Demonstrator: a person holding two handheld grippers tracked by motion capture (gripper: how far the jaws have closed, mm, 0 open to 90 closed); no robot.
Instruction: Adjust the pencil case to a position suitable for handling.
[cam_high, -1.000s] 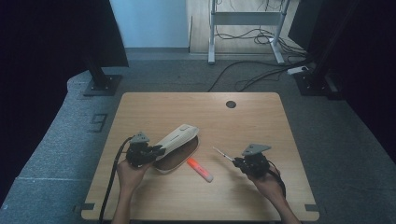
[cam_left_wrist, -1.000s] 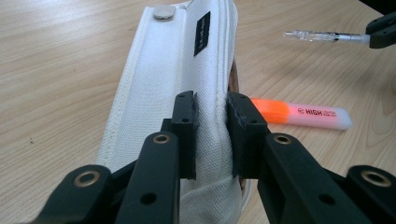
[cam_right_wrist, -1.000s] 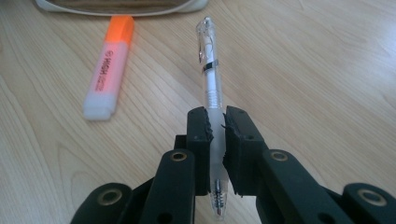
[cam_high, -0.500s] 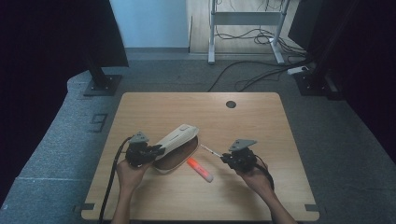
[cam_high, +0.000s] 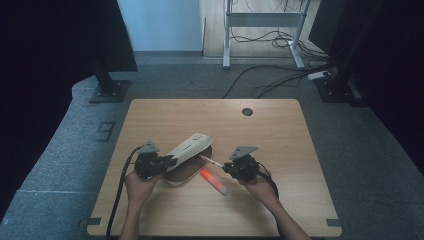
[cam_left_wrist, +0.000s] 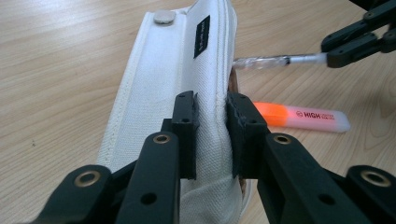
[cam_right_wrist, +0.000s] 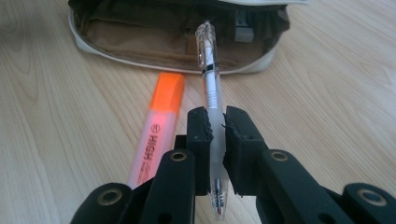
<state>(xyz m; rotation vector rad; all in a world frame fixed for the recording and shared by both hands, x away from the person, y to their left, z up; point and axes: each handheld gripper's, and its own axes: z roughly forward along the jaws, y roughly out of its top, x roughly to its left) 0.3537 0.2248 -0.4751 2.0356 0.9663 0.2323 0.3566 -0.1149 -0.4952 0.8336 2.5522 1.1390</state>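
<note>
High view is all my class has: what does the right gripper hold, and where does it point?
Observer: The right gripper is shut on a clear pen, aimed at the open pencil case.
Operator: Can you see inside the case?
Observer: Yes, a brown lining with a flat inner pocket.
Operator: How is the case kept open?
Observer: The left gripper is shut on its white flap, holding it up.
Operator: Any print on the orange highlighter?
Observer: The highlighter reads HIGH.
</note>
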